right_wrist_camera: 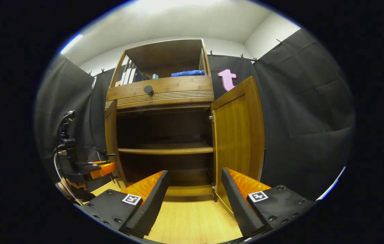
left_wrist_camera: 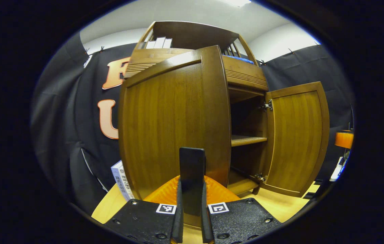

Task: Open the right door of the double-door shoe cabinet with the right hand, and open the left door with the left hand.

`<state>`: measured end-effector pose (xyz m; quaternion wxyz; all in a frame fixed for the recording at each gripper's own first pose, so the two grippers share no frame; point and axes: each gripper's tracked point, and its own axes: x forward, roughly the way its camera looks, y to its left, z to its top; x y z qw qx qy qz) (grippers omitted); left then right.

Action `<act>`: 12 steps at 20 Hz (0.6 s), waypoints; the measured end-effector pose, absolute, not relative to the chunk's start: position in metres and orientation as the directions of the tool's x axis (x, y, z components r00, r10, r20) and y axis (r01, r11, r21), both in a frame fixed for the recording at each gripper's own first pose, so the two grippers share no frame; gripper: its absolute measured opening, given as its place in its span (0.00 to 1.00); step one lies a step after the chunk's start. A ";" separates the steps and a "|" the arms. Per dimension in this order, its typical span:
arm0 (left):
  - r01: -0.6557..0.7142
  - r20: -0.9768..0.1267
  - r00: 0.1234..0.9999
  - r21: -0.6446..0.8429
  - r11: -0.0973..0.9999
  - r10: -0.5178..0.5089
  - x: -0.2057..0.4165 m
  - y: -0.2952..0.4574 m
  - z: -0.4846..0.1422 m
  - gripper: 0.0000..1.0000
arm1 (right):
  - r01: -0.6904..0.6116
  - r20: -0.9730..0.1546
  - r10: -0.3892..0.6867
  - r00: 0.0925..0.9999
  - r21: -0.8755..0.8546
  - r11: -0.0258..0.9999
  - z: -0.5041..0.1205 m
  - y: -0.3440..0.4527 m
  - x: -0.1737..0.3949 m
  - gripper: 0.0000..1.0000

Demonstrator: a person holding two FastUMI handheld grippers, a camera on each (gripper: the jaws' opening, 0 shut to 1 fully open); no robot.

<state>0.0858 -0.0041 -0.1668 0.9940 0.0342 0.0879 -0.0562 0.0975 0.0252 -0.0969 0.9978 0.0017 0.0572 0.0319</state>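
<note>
The wooden shoe cabinet [right_wrist_camera: 159, 93] stands with both doors swung out. In the left gripper view the left door [left_wrist_camera: 165, 118] is broad and close, and my left gripper [left_wrist_camera: 192, 159] is pressed to its face with the fingers drawn together; the handle between them is hidden. The right door [left_wrist_camera: 297, 139] hangs open beyond, hinges showing. In the right gripper view my right gripper [right_wrist_camera: 194, 172] is open and holds nothing, low before the bare shelf [right_wrist_camera: 165, 149]. It is just left of the right door [right_wrist_camera: 237, 135]. The left gripper [right_wrist_camera: 98, 169] sits at the outer side of the left door [right_wrist_camera: 111, 142].
A drawer with a dark knob [right_wrist_camera: 148, 89] tops the doors. Above it, books [right_wrist_camera: 129, 75] and a blue cloth [right_wrist_camera: 188, 73] lie on the open shelf. A white box [left_wrist_camera: 121, 181] leans by the cabinet's left side. An orange object [left_wrist_camera: 344, 139] stands far right. Pale wood floor [right_wrist_camera: 192, 220] lies in front.
</note>
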 end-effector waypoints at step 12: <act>-0.097 -0.119 0.987 0.077 0.992 0.106 0.032 0.093 -0.146 0.13 | -0.093 -0.096 0.093 0.991 0.002 0.996 -0.098 0.036 0.110 0.93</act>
